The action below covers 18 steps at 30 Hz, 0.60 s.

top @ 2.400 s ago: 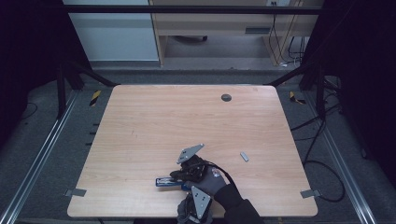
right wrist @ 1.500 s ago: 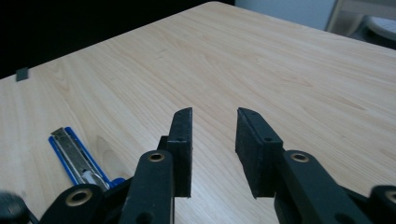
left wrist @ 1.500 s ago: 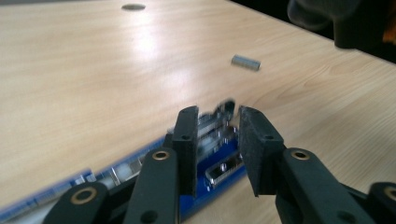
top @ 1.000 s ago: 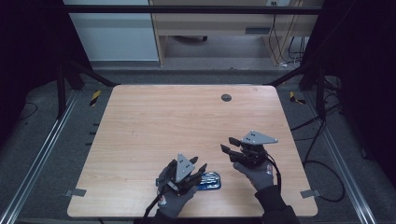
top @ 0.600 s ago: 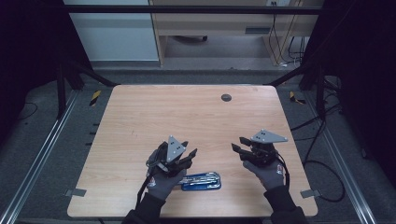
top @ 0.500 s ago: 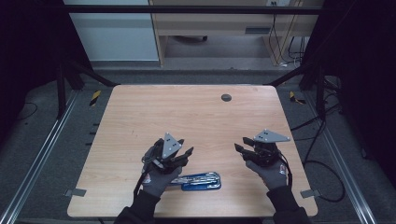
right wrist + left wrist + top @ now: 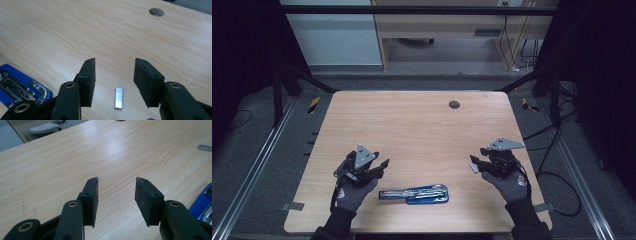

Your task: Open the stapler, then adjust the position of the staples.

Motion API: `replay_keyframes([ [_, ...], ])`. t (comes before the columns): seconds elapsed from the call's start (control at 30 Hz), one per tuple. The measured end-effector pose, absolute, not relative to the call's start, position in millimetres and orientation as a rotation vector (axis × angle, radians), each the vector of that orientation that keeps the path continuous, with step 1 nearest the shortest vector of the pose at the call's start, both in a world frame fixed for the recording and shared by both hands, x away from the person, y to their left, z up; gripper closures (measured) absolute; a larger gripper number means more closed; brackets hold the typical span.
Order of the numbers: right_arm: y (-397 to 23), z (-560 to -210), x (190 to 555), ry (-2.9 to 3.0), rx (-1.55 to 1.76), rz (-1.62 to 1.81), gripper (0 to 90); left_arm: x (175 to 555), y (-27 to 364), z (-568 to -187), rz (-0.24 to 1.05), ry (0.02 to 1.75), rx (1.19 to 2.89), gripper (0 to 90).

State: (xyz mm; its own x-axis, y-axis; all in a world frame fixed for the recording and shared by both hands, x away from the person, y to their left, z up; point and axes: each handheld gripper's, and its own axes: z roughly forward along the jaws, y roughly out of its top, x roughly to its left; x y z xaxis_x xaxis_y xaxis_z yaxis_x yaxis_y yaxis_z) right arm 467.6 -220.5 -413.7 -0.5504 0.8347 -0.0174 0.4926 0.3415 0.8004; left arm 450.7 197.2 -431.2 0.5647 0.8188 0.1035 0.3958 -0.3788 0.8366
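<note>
Left gripper (image 7: 379, 167) off to the left, jaws just widened, nothing between them; blue stapler (image 7: 414, 194) lying opened flat at the near edge; staple strip (image 7: 119, 98) below the gaping, empty right gripper (image 7: 113, 83). Likely pick-up step: lower, pinch strip

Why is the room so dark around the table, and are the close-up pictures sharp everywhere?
High view: light falls mainly on the table, its surroundings nearly black, and the stapler glints. Left gripper view: the left tool is crisp, the far tabletop soft with a pale sheen. Right gripper view: the staple strip below the right tool is sharp, the hole slightly blurred.
</note>
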Motion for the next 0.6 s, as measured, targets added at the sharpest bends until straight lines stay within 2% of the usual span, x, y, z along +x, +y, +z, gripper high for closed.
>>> replay_keyframes([
  [0.4, -223.3, -415.6, 472.8, 2.221, 1.194, 1.004, 56.9, 439.4, 240.5, -447.3, 0.704, 1.047, 2.012, 53.7],
  [0.6, -218.8, -423.9, 479.8, 2.272, 1.208, 0.912, 65.4, 431.4, 255.5, -452.5, 0.721, 1.074, 2.007, 53.7],
])
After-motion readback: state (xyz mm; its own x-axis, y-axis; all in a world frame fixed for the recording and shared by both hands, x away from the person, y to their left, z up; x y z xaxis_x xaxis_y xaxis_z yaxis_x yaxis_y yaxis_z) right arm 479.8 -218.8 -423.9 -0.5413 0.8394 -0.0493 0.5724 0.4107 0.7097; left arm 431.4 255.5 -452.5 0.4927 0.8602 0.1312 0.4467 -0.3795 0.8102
